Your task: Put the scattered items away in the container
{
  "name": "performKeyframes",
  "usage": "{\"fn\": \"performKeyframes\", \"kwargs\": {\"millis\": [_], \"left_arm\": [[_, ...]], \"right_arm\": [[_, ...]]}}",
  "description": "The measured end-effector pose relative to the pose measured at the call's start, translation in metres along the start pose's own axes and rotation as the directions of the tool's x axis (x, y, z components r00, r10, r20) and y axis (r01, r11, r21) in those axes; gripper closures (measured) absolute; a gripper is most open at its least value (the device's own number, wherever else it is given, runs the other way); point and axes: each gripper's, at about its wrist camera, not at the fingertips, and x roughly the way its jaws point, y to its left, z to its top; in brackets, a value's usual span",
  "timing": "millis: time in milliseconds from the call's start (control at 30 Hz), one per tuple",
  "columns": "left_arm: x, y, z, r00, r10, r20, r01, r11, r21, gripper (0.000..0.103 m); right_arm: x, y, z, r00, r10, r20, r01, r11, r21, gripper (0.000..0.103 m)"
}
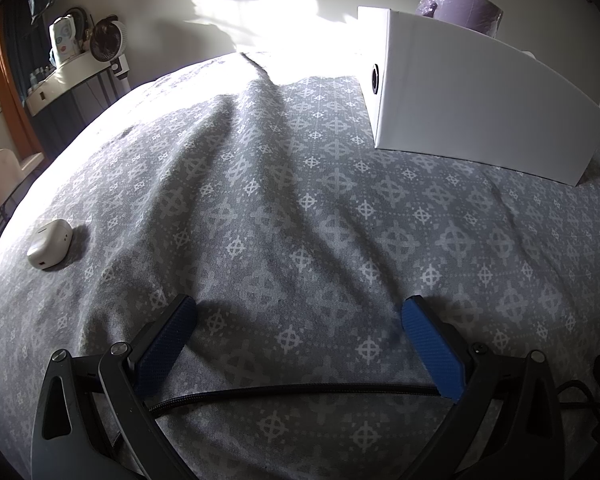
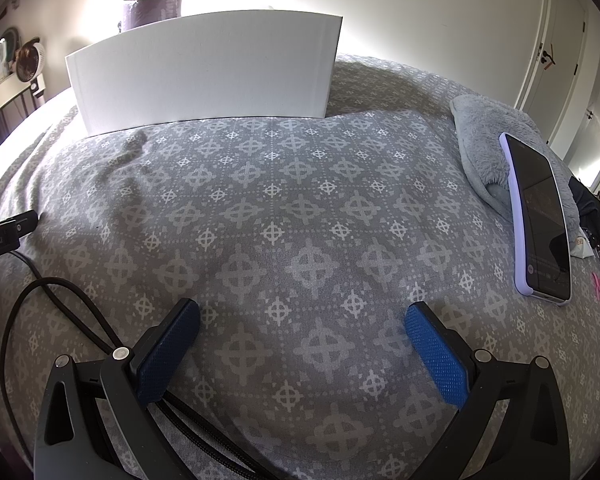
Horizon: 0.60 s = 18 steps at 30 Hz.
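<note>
A white box (image 1: 472, 92) stands on the patterned grey bedspread (image 1: 284, 200) at the far right of the left wrist view; in the right wrist view the white box (image 2: 208, 72) sits at the far centre-left. A small white earbud case (image 1: 49, 243) lies at the left, well away from my left gripper (image 1: 298, 312), which is open over bare cloth. A phone in a lilac case (image 2: 538, 216) lies at the right on a fluffy grey slipper (image 2: 492, 140). My right gripper (image 2: 302, 316) is open with nothing between its blue pads.
A purple wrapped roll (image 1: 464, 0) shows behind the box. Black cables (image 2: 40, 304) trail at the left of the right wrist view, beside the other gripper's body (image 2: 4, 232). A shelf with a small fan (image 1: 104, 36) stands beyond the bed's left edge. White doors (image 2: 560, 60) are at the right.
</note>
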Motion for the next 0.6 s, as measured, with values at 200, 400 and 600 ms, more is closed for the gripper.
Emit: {"fn": "performKeyframes", "kwargs": {"millis": [200, 400, 600], "left_arm": [[-0.0001, -0.0003, 0.0, 1.0, 0.002, 0.001, -0.002, 1.0, 0.002, 0.0], [-0.0011, 0.0007, 0.0001, 1.0, 0.003, 0.001, -0.003, 1.0, 0.003, 0.0], [-0.001, -0.0012, 0.0, 1.0, 0.002, 0.002, -0.002, 1.0, 0.004, 0.0]], "right_arm": [[0.0, 0.0, 0.0, 1.0, 0.0, 0.0, 0.0, 1.0, 0.0, 0.0], [0.0, 0.0, 0.0, 1.0, 0.0, 0.0, 0.0, 1.0, 0.0, 0.0], [0.0, 0.0, 0.0, 1.0, 0.0, 0.0, 0.0, 1.0, 0.0, 0.0]]}}
